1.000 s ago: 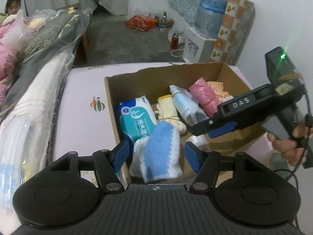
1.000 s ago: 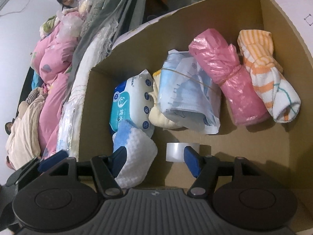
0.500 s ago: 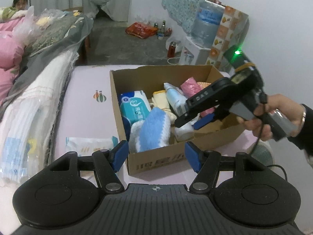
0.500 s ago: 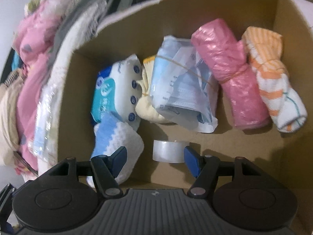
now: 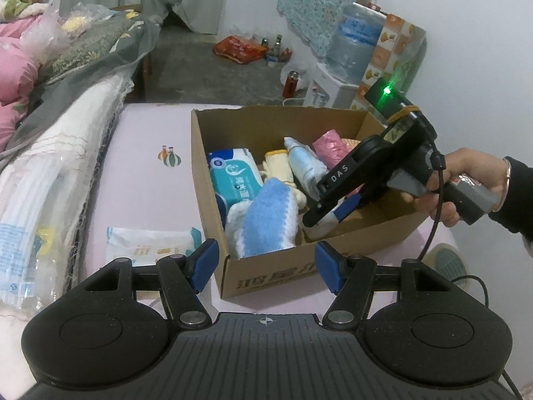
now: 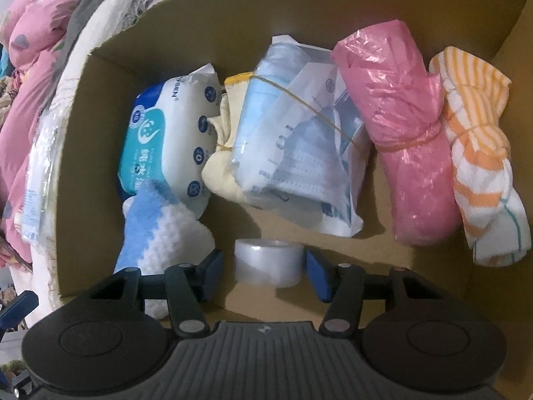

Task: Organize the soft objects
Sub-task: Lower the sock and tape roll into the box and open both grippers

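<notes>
Cardboard box (image 5: 206, 180) sits on a pale pink surface (image 5: 146, 183), and only the left wrist view shows it whole from outside: the printed front wall, a flat packet (image 5: 146, 245) lying beside it on the pink surface, a water dispenser (image 5: 349, 53) by the wall, and a hand (image 5: 466, 183) holding the right gripper (image 5: 321, 223) angled down into the box. The left gripper (image 5: 266, 265) hangs outside the front wall with its jaws apart and nothing between them.

Looking straight down into the box, the right wrist view lays out the contents in a row: a wet wipes pack (image 6: 166, 143), a cream cloth bundle (image 6: 220, 170), a clear bag of face masks (image 6: 293, 146) bound with a rubber band, a pink plastic roll (image 6: 406, 146) and an orange striped towel (image 6: 479, 173). A blue and white knitted piece (image 6: 156, 233) leans in the near left corner. A roll of clear tape (image 6: 268, 261) stands on the box floor between the right gripper's (image 6: 263, 275) blue pads. The jaws have just been closing; the right pad looks to be at the tape's edge, the left pad still stands apart from it.

From the left wrist view, the tape is mostly hidden behind the gripper tip, and the orange towel is nearly covered by the gripper body. The bedding at the left edge is cut off in both views.
</notes>
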Demonstrator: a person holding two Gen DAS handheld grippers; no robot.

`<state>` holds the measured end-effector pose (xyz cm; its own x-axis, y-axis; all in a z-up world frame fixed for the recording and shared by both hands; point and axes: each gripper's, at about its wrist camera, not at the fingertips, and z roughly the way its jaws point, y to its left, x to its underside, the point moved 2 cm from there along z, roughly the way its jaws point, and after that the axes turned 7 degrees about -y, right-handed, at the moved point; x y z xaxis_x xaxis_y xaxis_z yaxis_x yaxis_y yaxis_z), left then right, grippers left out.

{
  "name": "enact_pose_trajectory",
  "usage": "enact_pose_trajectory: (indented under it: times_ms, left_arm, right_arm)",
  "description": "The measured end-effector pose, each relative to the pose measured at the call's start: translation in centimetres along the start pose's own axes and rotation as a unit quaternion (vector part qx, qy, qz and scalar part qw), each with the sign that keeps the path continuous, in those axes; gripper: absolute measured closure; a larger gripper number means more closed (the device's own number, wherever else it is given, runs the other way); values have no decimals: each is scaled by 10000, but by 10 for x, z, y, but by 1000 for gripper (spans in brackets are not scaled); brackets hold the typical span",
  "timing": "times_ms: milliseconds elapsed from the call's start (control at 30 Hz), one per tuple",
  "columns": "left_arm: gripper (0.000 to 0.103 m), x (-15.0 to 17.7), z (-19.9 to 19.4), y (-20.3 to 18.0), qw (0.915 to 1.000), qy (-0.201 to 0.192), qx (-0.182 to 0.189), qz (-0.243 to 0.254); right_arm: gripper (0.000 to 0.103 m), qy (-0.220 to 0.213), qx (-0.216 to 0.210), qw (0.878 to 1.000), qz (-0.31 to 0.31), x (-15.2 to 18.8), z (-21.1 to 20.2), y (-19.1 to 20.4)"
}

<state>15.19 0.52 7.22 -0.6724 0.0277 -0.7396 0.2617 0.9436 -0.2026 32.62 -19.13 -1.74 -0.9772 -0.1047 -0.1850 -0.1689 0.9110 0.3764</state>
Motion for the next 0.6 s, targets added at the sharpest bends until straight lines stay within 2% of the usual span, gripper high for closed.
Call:
enact_pose_trajectory:
  times_ms: [33, 67, 167, 300, 433, 600]
  left_arm:
    - [40, 0, 1, 0, 10000, 6, 8, -9]
    - [40, 0, 2, 0, 10000, 13, 17, -14]
    - [40, 1, 3, 2, 10000, 27, 10, -35]
    - [40, 1, 3, 4, 10000, 31, -23, -57]
    - [40, 1, 5, 7, 10000, 29, -18, -68]
    - [40, 2, 7, 7, 9999, 70, 13, -79]
  right_arm:
    - [64, 21, 0, 10000, -11, -2, 2, 0]
    - [70, 39, -19, 10000, -26, -4, 4, 0]
    - [72, -79, -20, 9998, -196, -3, 3, 3]
    - [72, -542, -38, 9979, -348, 0, -10, 11]
    - [72, -1103, 130, 9915, -675, 7, -18, 24]
    - [71, -996, 407, 9895, -962, 12, -5, 36]
